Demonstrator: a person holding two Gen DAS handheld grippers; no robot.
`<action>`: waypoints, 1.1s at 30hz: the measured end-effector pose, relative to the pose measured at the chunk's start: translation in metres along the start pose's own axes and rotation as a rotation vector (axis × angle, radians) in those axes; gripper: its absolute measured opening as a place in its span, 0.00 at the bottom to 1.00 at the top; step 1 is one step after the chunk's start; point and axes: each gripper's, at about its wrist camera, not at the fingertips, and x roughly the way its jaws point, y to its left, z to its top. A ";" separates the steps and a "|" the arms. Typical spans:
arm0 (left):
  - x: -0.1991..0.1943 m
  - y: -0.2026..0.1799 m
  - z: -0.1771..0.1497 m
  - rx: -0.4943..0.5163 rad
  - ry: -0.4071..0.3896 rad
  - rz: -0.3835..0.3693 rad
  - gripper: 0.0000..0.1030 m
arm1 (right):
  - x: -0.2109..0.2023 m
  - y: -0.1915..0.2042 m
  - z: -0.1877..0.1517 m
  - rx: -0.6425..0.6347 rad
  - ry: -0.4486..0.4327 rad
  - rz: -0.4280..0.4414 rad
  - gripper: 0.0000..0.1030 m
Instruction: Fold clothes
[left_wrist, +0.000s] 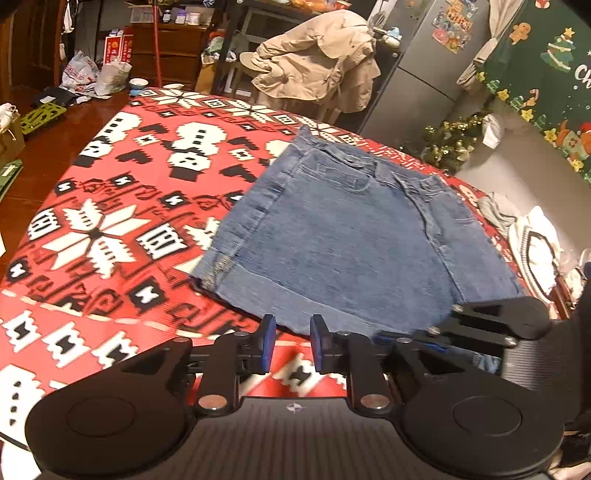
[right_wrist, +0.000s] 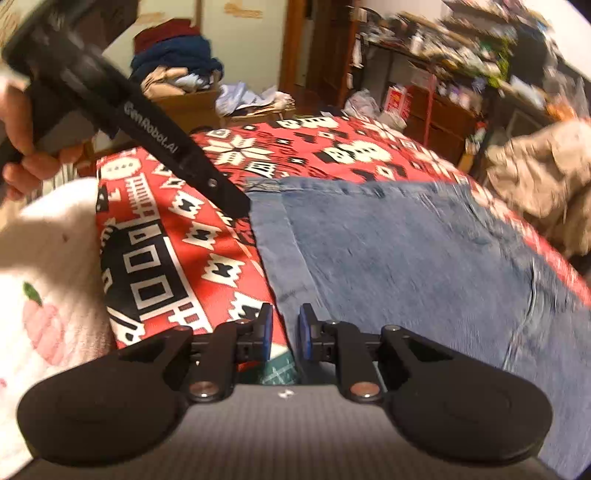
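Blue denim shorts (left_wrist: 343, 240) lie flat on a red, white and black patterned tablecloth (left_wrist: 110, 229), waistband at the far side, hem toward me. My left gripper (left_wrist: 292, 341) is open and empty, just in front of the near hem. The right gripper (left_wrist: 491, 328) shows at the hem's right corner in the left wrist view. In the right wrist view the shorts (right_wrist: 406, 266) fill the right half. My right gripper (right_wrist: 286, 332) is open and empty over the hem edge. The left gripper's black body (right_wrist: 155, 125) reaches to the hem's far corner.
A beige jacket (left_wrist: 317, 62) hangs on a chair behind the table. White and grey clothes (left_wrist: 532, 243) lie at the table's right edge. A white fluffy cloth (right_wrist: 48, 266) lies to the left of the table. A grey fridge (left_wrist: 424, 62) stands behind.
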 end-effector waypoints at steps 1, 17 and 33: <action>0.001 -0.001 -0.001 -0.002 0.004 -0.007 0.18 | 0.004 0.004 0.002 -0.027 0.002 -0.007 0.16; 0.024 0.002 -0.017 -0.174 0.028 -0.104 0.19 | -0.005 -0.049 0.008 0.247 -0.048 0.036 0.07; 0.051 0.036 -0.031 -0.709 0.041 -0.307 0.31 | -0.010 -0.059 0.004 0.329 -0.072 0.053 0.07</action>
